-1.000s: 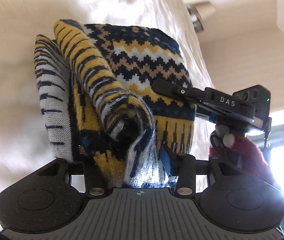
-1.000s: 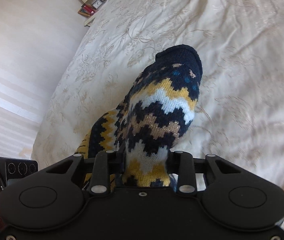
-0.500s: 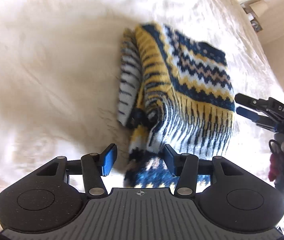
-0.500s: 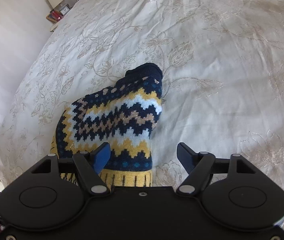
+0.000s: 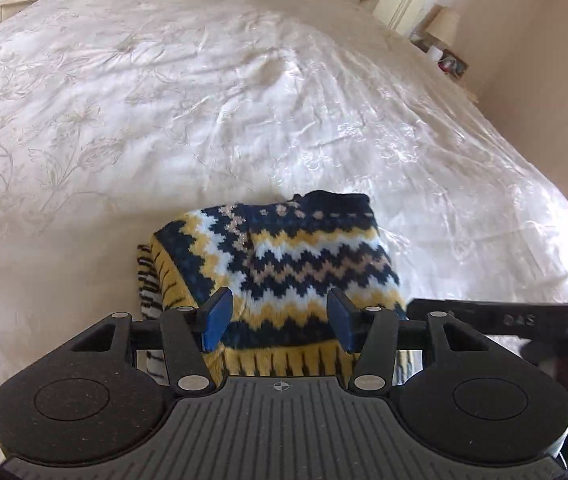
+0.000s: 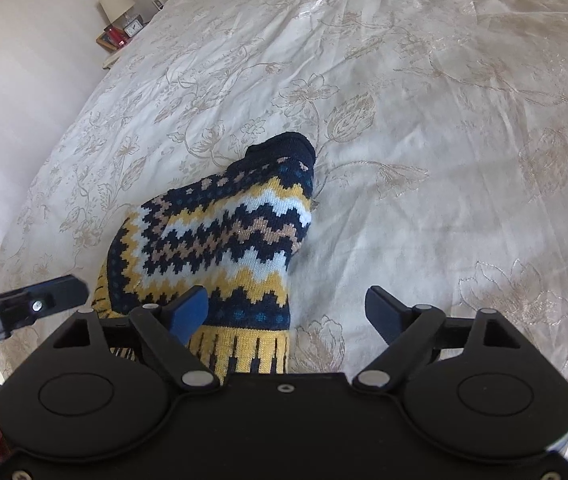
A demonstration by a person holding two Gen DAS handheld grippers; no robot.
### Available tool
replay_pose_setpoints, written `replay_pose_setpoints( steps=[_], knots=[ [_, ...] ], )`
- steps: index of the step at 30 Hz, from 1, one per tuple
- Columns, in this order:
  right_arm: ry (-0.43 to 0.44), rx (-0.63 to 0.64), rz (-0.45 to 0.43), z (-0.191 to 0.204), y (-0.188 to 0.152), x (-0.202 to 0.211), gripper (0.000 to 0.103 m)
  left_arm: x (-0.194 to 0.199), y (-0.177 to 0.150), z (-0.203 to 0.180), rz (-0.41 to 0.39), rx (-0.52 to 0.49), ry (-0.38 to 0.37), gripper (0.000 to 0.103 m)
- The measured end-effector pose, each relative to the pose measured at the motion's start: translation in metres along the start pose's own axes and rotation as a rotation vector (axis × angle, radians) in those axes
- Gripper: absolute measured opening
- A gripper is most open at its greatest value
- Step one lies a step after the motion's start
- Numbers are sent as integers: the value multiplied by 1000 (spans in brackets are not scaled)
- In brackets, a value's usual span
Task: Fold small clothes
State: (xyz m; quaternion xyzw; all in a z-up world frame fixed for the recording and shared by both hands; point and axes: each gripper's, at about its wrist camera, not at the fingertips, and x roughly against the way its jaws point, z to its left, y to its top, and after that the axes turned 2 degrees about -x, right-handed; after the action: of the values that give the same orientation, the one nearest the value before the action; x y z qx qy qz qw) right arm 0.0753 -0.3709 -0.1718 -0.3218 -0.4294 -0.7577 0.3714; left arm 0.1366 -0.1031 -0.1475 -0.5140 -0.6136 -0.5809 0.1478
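The folded knit sweater [image 5: 284, 264] lies on the cream bedspread [image 5: 204, 100], its near hem cut off behind both gripper bodies. The left gripper [image 5: 280, 316] hangs over the sweater's lower edge, jaws apart, pads seemingly clear of the knit. The right gripper [image 6: 288, 312] is opening wide, gripping nothing. Only the left view shows the striped layers beside the sweater's left edge.

Folded navy, yellow and white zigzag-knit garment [image 5: 284, 264] lying flat on bedspread [image 5: 204, 100]
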Motion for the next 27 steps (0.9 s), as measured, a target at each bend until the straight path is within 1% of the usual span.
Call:
replay_pose_setpoints(
  steps=[2,4,6,7,8,10,13,14,17,18,19,21,24,27],
  knots=[
    [-6,2,0,0,-2,1,89,-15,0,6,4,-2,39,50],
    [-10,-2,3,-1,-3,1,89,-23,-5,18,30,-4,85,50],
    [-16,1,4,-1,-3,2,89,-30,-13,34,94,9,124,50],
    [-19,3,4,0,-2,2,89,-32,-17,41,118,9,131,50],
    [-19,4,3,0,-1,1,90,-31,-20,44,117,5,130,50],
    [-18,-1,2,0,3,-2,94,-30,-23,45,109,-2,122,50],
    [-32,-3,15,0,12,-15,94,-31,-21,42,116,4,129,50],
    [-44,4,26,0,15,-22,94,-31,-21,42,116,10,130,50],
    [-143,20,110,-4,22,-55,96,-34,-22,43,119,28,130,50],
    [-159,16,132,-7,24,-65,98,-34,-22,43,121,29,131,50],
    [-169,13,147,-9,25,-72,102,-36,-21,43,124,29,132,50],
    [-183,29,157,-10,26,-81,102,-37,-20,43,130,30,133,50],
    [-182,37,145,-7,27,-75,102,-36,-17,43,142,39,138,50],
    [-140,40,87,-1,26,-50,101,-27,-15,39,139,41,153,50]
  ],
)
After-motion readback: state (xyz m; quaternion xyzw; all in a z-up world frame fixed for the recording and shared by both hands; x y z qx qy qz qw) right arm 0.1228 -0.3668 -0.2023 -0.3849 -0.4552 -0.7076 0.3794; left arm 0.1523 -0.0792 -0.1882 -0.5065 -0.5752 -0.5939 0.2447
